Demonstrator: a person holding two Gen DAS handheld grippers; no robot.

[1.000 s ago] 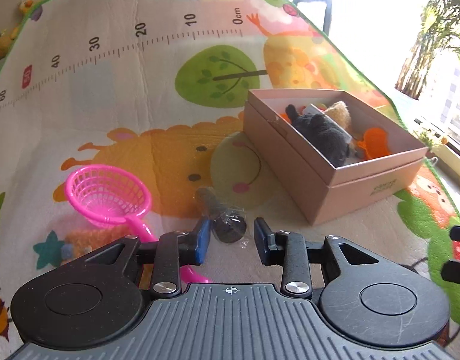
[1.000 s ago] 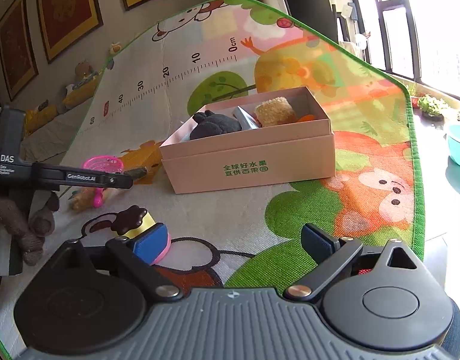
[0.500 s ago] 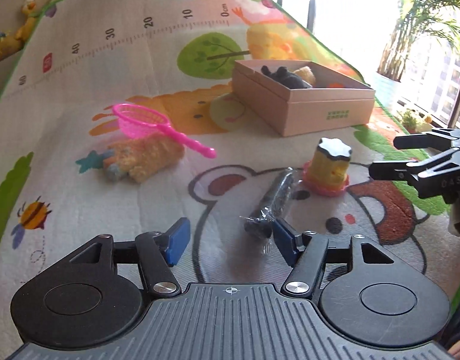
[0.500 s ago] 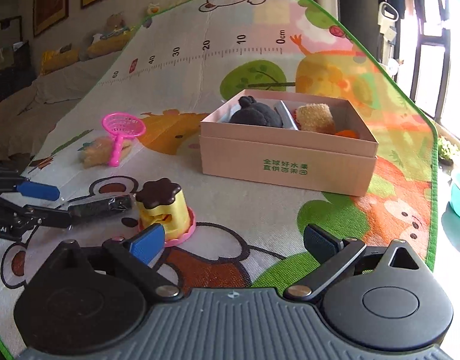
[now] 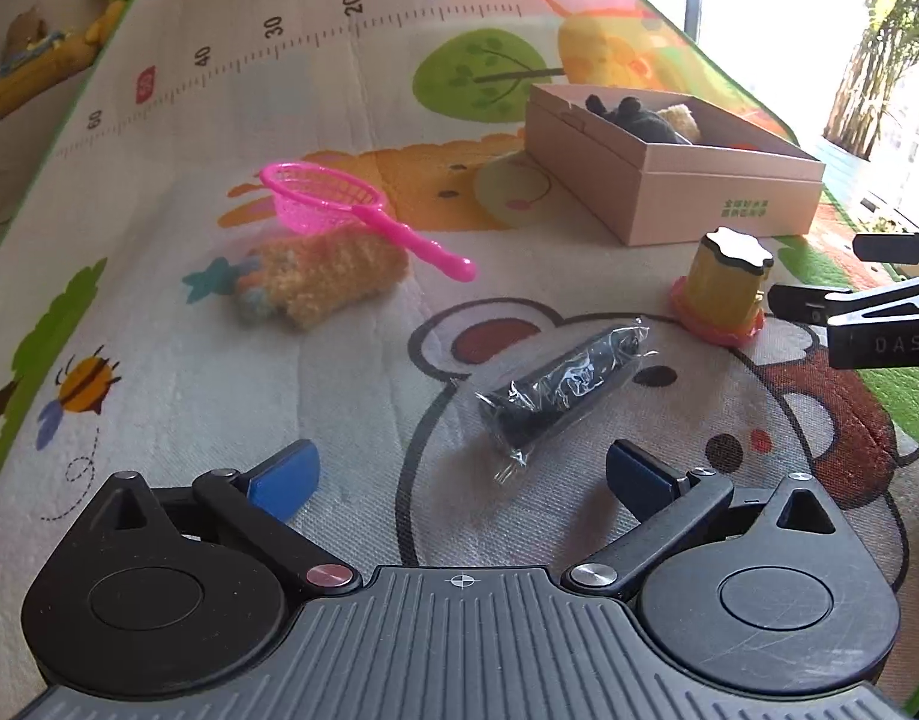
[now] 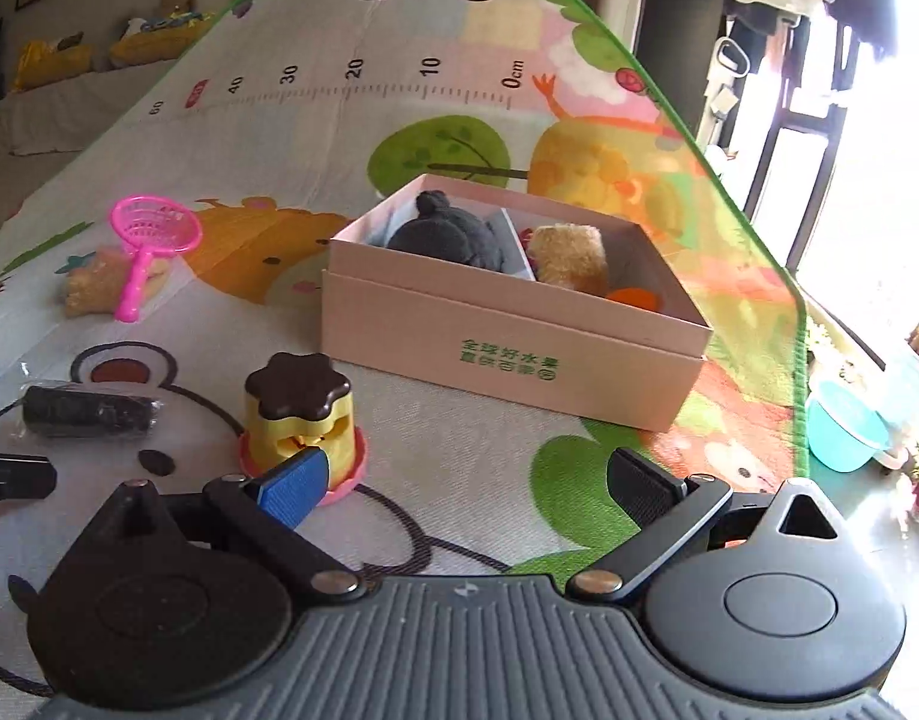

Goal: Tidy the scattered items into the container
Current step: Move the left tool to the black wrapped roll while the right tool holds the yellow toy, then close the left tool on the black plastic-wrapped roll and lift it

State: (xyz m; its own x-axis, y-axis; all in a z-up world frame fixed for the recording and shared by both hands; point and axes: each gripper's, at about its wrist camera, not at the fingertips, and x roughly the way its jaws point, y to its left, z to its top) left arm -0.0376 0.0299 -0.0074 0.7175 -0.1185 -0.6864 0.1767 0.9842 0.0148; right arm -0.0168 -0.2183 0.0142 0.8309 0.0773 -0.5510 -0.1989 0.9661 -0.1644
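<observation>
Box (image 5: 723, 192) wall hides most of its toys.

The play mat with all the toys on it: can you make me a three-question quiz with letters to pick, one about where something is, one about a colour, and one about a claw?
1. Where does the pink net's handle lie?
A. inside the box
B. across the fuzzy orange toy
C. under the black roll

2. What colour is the pudding toy's wavy top?
A. dark brown
B. green
C. white with dots

3. How is the left claw?
A. shut on the black roll
B. open, holding nothing
C. shut on the net

Answers:
1 B: the handle crosses the fuzzy orange toy on the mat, far from the box.
2 A: seen from the right wrist, the top is chocolate brown.
3 B: its blue pads stand wide apart, short of the black roll.
</observation>
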